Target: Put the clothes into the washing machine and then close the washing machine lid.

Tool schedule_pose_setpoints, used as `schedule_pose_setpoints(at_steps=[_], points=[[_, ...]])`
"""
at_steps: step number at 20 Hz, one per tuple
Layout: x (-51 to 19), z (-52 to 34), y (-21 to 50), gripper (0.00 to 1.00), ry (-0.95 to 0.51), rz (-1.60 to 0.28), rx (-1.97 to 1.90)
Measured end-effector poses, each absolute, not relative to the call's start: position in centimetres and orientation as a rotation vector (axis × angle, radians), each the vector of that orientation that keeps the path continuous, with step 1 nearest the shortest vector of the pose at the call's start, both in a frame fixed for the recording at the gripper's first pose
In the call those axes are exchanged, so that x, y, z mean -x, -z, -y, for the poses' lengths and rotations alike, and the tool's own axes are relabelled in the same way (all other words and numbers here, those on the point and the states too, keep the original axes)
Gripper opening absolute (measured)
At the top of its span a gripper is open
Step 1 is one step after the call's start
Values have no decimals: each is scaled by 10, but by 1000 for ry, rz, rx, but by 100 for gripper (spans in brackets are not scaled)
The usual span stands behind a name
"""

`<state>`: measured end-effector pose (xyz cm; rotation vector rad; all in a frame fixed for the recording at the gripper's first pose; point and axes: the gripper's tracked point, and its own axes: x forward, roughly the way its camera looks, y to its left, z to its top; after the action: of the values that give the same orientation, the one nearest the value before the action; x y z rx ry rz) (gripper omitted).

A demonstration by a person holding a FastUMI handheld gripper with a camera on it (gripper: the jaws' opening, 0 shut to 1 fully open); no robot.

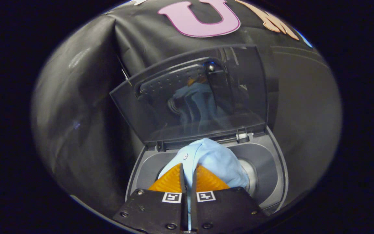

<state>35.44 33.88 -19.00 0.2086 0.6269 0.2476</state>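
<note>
I hold gripper (pixel 187 169) over washing machine (pixel 271 182) tub opening. Jaws nearly closed, pinching light blue shirt (pixel 216 159), bunched at drum mouth so it drops inside. Clear lid (pixel 190 97) stands raised behind opening, not yet closed.

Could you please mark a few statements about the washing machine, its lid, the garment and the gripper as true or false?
1. The washing machine lid stands open, tilted up behind the opening. True.
2. The gripper is wide open with nothing between its fingers. False: the fingers are nearly together and pinch the light blue garment.
3. The light blue garment sits over the washing machine opening, just ahead of the gripper. True.
4. The garment lies on the floor beside the machine. False: it is at the drum opening, held by the gripper.
5. The lid is opaque white. False: it is dark and see-through, and reflects the garment.
</note>
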Motion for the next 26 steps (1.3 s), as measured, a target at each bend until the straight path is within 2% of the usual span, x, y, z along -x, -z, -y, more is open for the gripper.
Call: schedule_pose_setpoints(at_steps=[9, 12, 15, 19, 20, 25, 26], points=[[-358, -334, 247, 4, -220, -729, -113], [-358, -327, 261, 10, -197, -764, -94], [-360, -324, 270, 11, -189, -783, -85], [-356, -321, 282, 23, -170, -814, -70], [-353, -317, 283, 29, -163, -816, -62], [-349, -302, 287, 84, -115, -831, -11], [-348, -301, 285, 89, -113, -826, -16]])
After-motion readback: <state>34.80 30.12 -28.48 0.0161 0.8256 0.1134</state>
